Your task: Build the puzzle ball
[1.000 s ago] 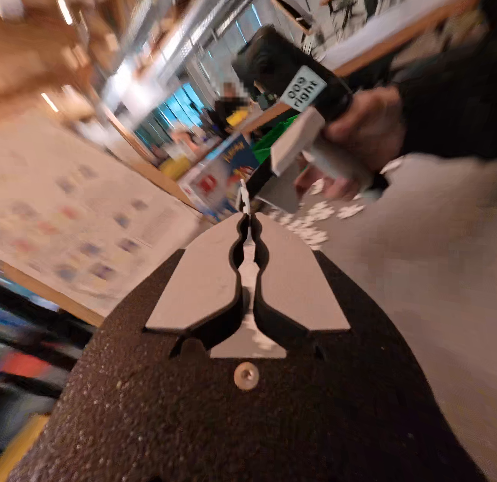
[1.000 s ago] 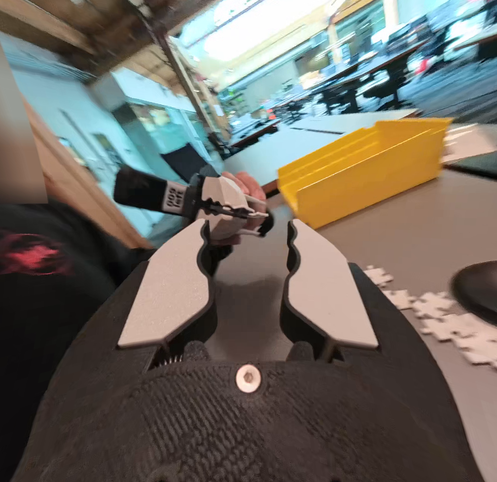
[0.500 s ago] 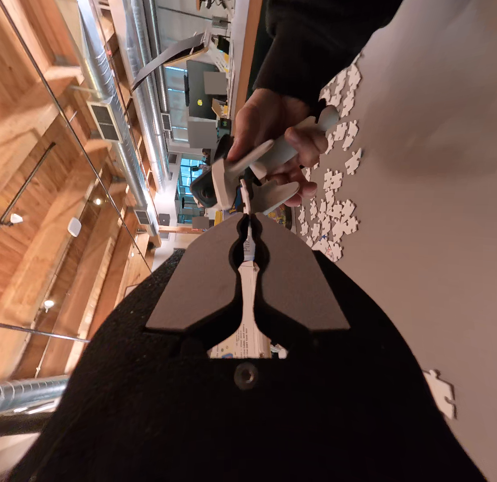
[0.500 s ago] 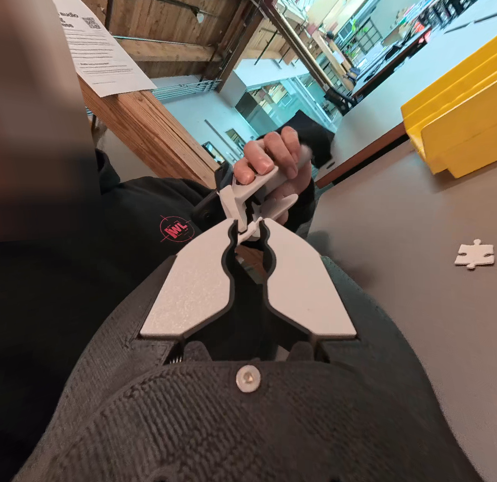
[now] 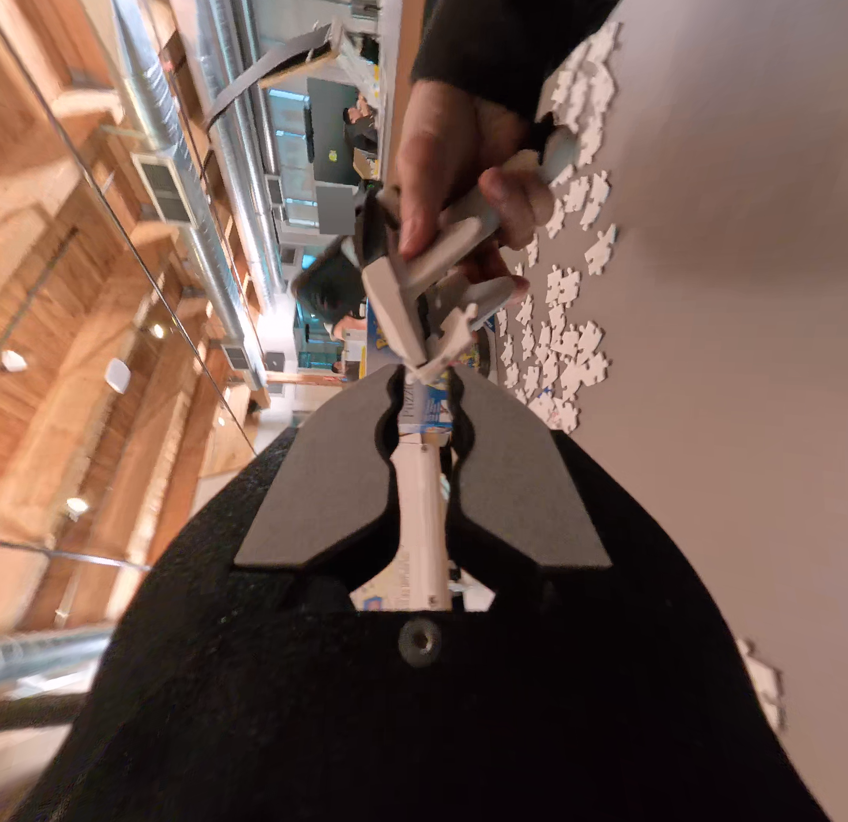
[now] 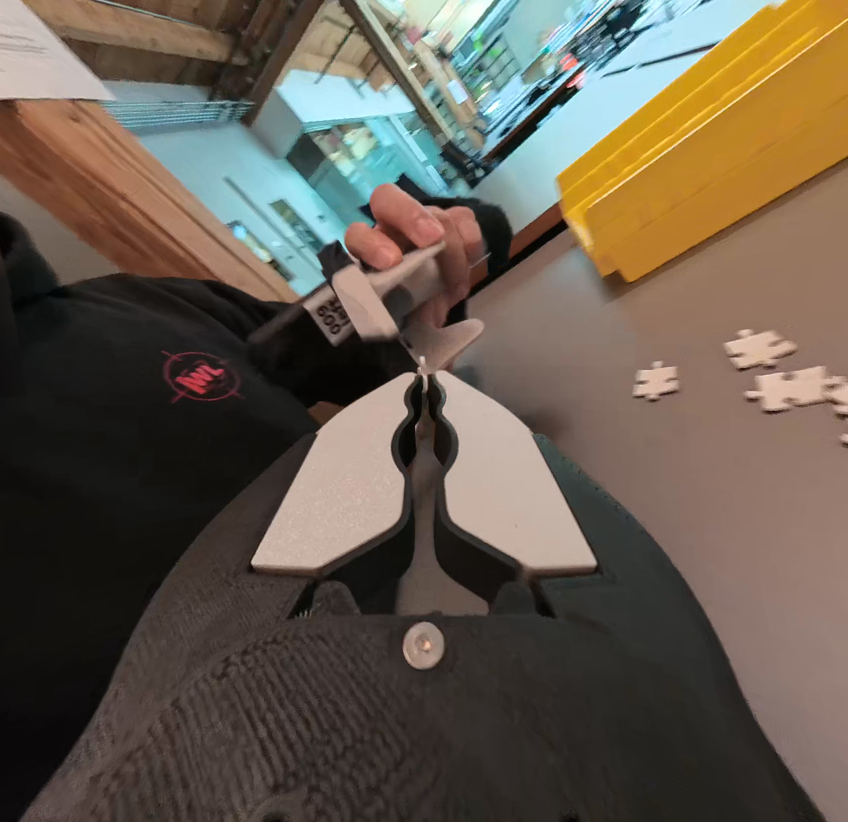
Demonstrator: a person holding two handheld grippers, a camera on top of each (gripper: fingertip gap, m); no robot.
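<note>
A white puzzle piece (image 5: 454, 336) is held in the air between the two grippers, above the grey table (image 5: 716, 410). My right gripper (image 6: 424, 378) is shut on it; in the right wrist view only the piece's thin edge (image 6: 422, 372) shows at the fingertips. In the left wrist view the right gripper (image 5: 429, 362) pinches the piece just beyond my left gripper (image 5: 429, 378). My left gripper is open by a narrow gap and holds nothing. It also shows in the right wrist view (image 6: 413, 346), tip to tip with the right one.
Several loose white puzzle pieces (image 5: 560, 341) lie scattered on the table, some also in the right wrist view (image 6: 656, 380). One piece (image 5: 757, 680) lies apart, near the left gripper. A yellow bin (image 6: 688, 171) stands at the table's far edge. A colourful puzzle box (image 5: 426, 410) lies ahead.
My left gripper was shut on the piece and has opened. My right gripper closed on the piece and now holds it. Both grippers tilted as they met.
</note>
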